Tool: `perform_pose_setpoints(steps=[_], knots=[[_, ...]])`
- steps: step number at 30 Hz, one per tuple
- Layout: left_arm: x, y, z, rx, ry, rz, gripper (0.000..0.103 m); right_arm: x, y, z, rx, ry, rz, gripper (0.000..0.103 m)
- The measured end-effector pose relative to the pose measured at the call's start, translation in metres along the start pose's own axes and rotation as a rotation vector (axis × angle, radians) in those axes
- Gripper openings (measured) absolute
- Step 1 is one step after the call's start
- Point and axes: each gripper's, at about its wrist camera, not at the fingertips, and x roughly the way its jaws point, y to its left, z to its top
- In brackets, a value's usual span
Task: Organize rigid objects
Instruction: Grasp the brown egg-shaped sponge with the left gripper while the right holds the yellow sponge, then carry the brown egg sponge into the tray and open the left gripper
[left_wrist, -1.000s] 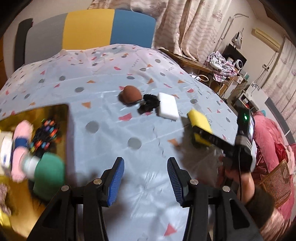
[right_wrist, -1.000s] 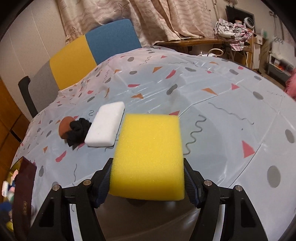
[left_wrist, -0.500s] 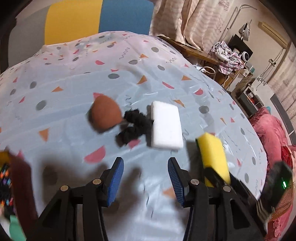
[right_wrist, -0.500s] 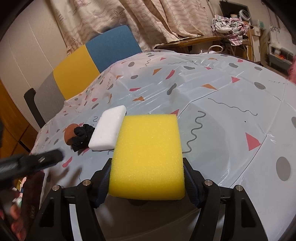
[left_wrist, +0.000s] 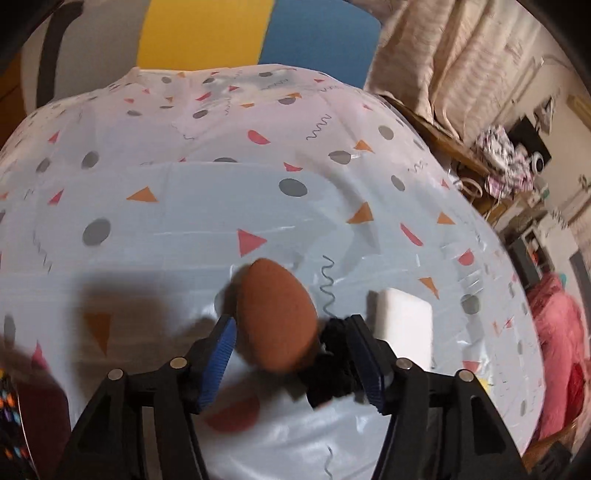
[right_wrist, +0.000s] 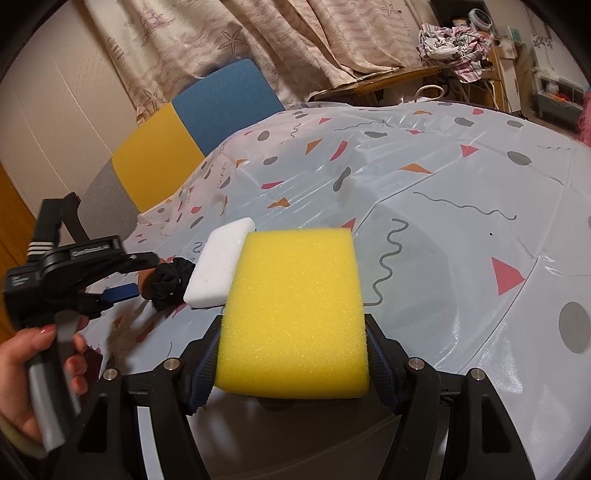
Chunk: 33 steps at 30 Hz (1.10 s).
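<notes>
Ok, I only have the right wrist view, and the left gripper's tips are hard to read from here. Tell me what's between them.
Observer: A brown egg-shaped sponge lies between the fingers of the left gripper. The jaws are open and not pinching it.
Operator: Say where the black scrunchie sits relative to those fingers.
Observer: The black scrunchie is bunched against the inner side of the finger on the image's right, right beside the sponge.
Operator: Now place the white block.
Observer: The white block lies just outside that same finger, so it is not between the jaws.
</notes>
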Motion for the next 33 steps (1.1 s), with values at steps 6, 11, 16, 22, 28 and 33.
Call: perform_pose_setpoints(steps=[6, 11, 16, 22, 28, 33], knots=[[0.014, 0.002, 0.004, 0.028, -0.01, 0.055, 0.041, 0.0, -0.001, 0.0, 0.003, -0.003, 0.004, 0.07], [0.001, 0.016, -0.006, 0.003, -0.044, 0.02, 0.038, 0.0, -0.001, 0.0, 0.004, -0.005, 0.005, 0.07], [-0.019, 0.023, -0.022, -0.003, -0.082, 0.007, 0.037, 0.001, -0.001, 0.0, 0.001, -0.004, 0.0, 0.07], [-0.05, 0.037, -0.058, -0.06, -0.1, -0.027, 0.037, 0.001, 0.0, -0.001, -0.005, -0.003, -0.007, 0.07], [-0.078, 0.048, -0.105, -0.098, -0.092, -0.072, 0.037, 0.002, 0.0, -0.001, -0.008, -0.002, -0.011, 0.07], [-0.11, 0.056, -0.136, -0.122, -0.105, -0.116, 0.037, 0.002, 0.001, -0.001, -0.017, 0.001, -0.02, 0.07]])
